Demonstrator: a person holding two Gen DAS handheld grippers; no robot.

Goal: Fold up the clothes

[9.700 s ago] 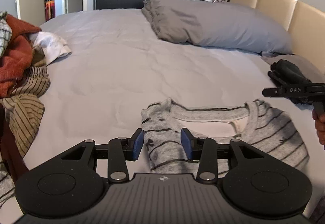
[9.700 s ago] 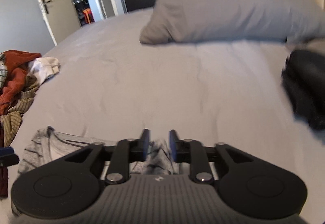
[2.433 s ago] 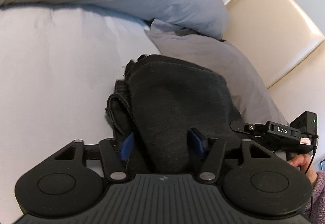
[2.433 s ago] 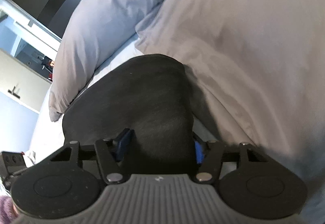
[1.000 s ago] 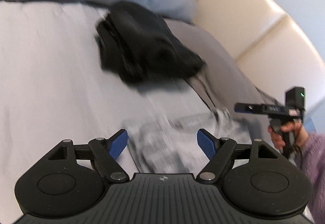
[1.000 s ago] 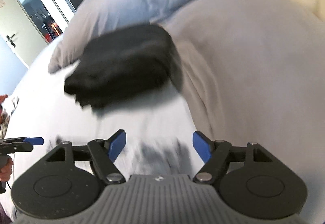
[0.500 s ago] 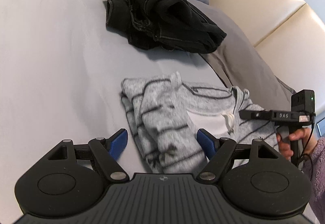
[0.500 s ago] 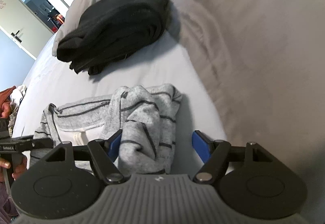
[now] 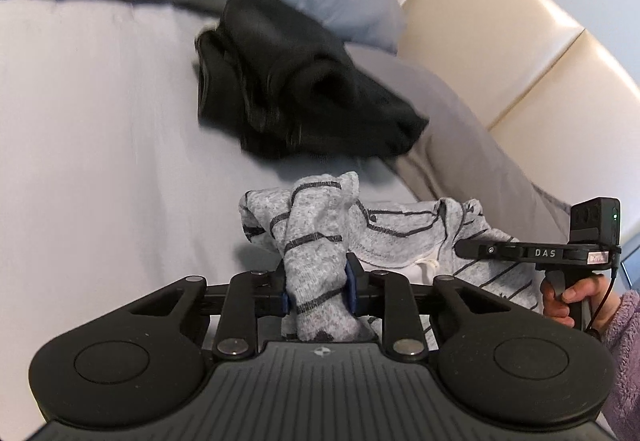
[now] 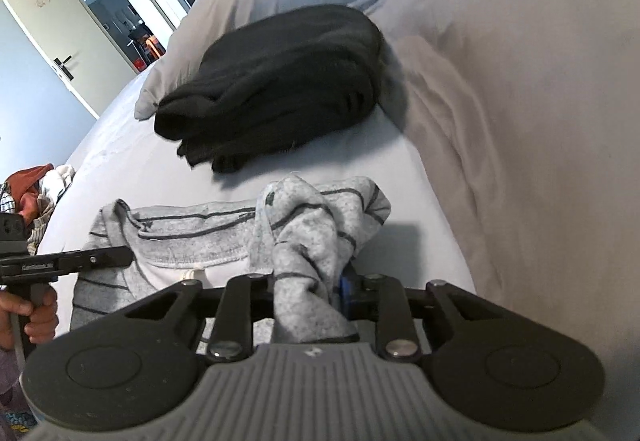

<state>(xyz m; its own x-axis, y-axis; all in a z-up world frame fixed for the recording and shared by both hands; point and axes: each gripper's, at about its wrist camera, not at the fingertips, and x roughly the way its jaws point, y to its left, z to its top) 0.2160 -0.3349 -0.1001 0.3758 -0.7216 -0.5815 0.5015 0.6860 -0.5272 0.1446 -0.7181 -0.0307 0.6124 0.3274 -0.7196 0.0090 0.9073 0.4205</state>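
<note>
A grey sweater with dark stripes (image 9: 404, 231) lies on the pale bed sheet (image 9: 100, 169), collar facing me. My left gripper (image 9: 317, 287) is shut on a bunched fold at the sweater's left side. My right gripper (image 10: 309, 291) is shut on a bunched fold at the right side of the sweater (image 10: 192, 237). Both bunches stand up a little off the sheet. A folded black garment (image 9: 296, 97) rests just beyond the sweater, and the right wrist view shows this black garment (image 10: 280, 89) leaning against a pillow.
Grey pillows (image 10: 520, 101) lie behind and to the right of the clothes, against a cream padded headboard (image 9: 500, 53). A heap of unfolded clothes (image 10: 28, 193) sits at the bed's far left. A person's hand (image 9: 568, 293) in a purple sleeve holds the right tool.
Half a second ago both grippers stood open over the sweater's two sides. Now each has shut on a bunch of its cloth, and the gripped folds have risen slightly.
</note>
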